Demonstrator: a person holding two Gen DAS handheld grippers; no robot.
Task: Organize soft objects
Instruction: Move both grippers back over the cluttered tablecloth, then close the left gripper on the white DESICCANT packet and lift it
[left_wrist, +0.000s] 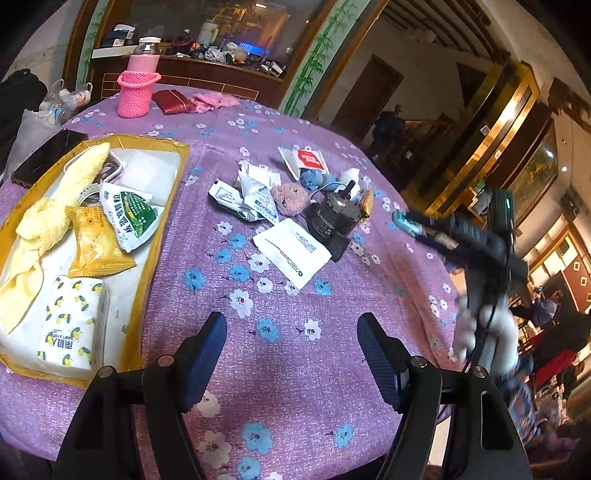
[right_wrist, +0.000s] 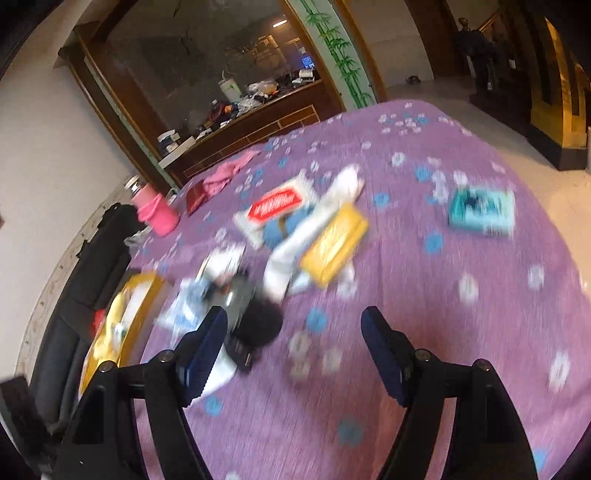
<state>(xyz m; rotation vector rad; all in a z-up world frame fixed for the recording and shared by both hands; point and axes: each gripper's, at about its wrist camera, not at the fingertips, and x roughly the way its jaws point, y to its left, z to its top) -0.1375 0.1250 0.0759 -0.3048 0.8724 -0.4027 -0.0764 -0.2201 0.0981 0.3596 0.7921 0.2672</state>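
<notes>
Roughly halfway, as a judgement: the gold-rimmed tray (left_wrist: 183, 155) at the left of the purple flowered tablecloth (left_wrist: 295, 387) already holds a yellow knotted cloth (left_wrist: 44, 229), a yellow snack packet (left_wrist: 96, 243), a green-and-white packet (left_wrist: 129, 216) and a lemon-print tissue pack (left_wrist: 72, 325). Left to sort is the heap in the middle of the table: crumpled white sachets (left_wrist: 255, 192), a fuzzy pink ball (left_wrist: 291, 197), blue yarn (left_wrist: 314, 179), a red-labelled packet (left_wrist: 304, 158) and a flat white sachet (left_wrist: 291, 251).

The left gripper (left_wrist: 291, 350) hangs over bare cloth with its jaws apart and nothing between them. The right gripper (right_wrist: 293, 354) is likewise spread and empty; its view is blurred, yet shows a yellow pack (right_wrist: 334, 242) and a teal box (right_wrist: 480, 210) lying well apart from the heap.

In the way: a dark round gadget (left_wrist: 332, 218) sits just beside the ball and sachets, hard and not for the tray. A phone (left_wrist: 48, 157), a pink knitted bottle sleeve (left_wrist: 136, 94) and a red wallet (left_wrist: 173, 101) lie further off.
</notes>
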